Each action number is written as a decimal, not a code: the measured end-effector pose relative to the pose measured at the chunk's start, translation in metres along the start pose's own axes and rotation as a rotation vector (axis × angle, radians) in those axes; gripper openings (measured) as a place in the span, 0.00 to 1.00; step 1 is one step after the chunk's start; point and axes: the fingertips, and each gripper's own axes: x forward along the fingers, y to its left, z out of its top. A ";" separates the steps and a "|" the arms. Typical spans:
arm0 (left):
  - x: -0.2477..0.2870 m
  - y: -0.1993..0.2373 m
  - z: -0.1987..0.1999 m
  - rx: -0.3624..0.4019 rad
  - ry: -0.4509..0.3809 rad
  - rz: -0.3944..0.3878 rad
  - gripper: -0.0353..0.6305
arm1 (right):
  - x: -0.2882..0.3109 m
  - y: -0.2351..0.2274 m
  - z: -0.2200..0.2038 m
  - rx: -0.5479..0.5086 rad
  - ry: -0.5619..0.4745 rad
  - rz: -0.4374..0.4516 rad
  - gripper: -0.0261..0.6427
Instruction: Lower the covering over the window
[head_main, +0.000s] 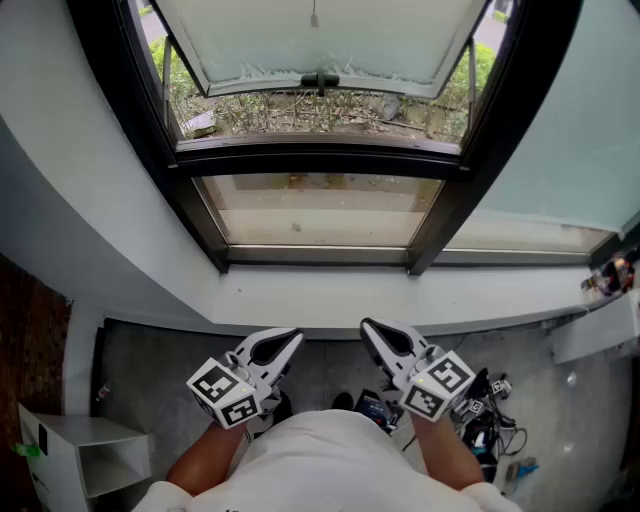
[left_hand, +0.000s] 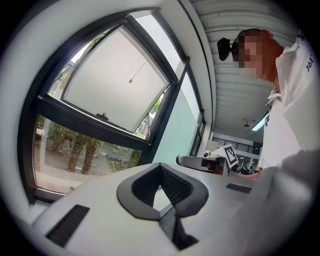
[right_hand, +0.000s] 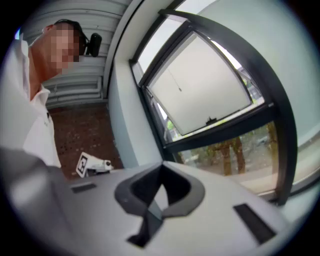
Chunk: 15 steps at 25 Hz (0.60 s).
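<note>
A thin pull cord (head_main: 314, 14) hangs at the top middle of the window (head_main: 320, 160), before a pale upper sash (head_main: 320, 40); whether that sheet is the covering I cannot tell. Left gripper (head_main: 293, 337) and right gripper (head_main: 368, 327) are pinched shut, empty, below the white sill (head_main: 300, 300), above grey floor (head_main: 150, 360).

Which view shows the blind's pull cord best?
Left gripper view: the thin dark pull cord shows longest and sharpest there, against the flat white blind. Head view cuts it off at the top edge. Right gripper view shows it too, but blurrier.
</note>
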 end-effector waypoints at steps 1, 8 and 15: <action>0.001 -0.003 0.000 -0.002 -0.006 0.004 0.08 | -0.003 -0.001 0.000 -0.004 0.002 0.002 0.07; 0.008 -0.025 -0.005 -0.005 -0.024 0.027 0.08 | -0.020 0.001 0.002 -0.036 0.027 0.037 0.07; 0.009 -0.025 -0.007 -0.018 -0.017 0.041 0.08 | -0.019 -0.004 -0.011 -0.004 0.070 0.007 0.07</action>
